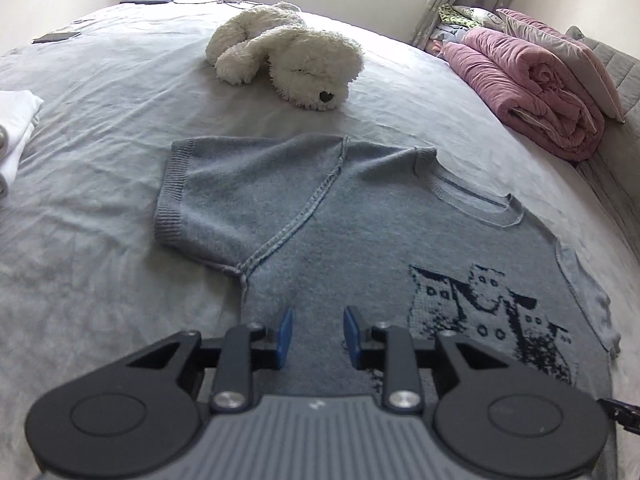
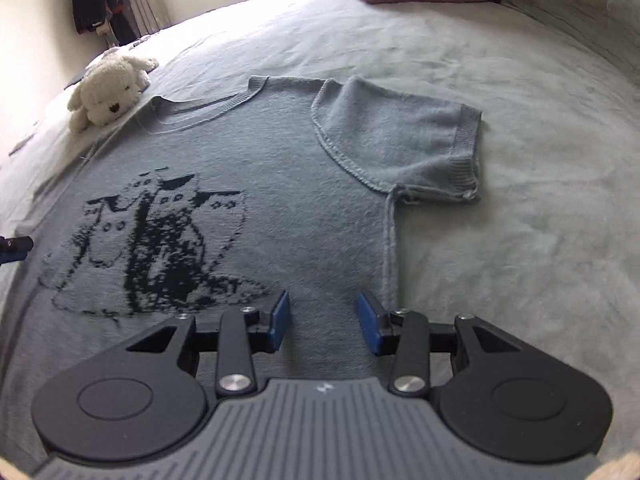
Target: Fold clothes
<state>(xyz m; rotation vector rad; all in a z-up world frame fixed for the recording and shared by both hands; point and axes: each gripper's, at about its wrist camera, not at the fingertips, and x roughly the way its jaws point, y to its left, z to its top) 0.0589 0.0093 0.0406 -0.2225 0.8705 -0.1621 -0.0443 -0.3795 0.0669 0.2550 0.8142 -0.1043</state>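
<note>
Grey sweater (image 1: 360, 216) is laid flat on bed (image 1: 100, 240), sleeves spread. L gripper (image 1: 318, 334) and R gripper (image 2: 324, 320) are held above its body, both spread, nothing pinched.

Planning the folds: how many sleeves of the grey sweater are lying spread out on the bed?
2. One sleeve lies flat at the sweater side near the left gripper; the other sleeve lies flat near the right gripper. Both jaws open.
</note>
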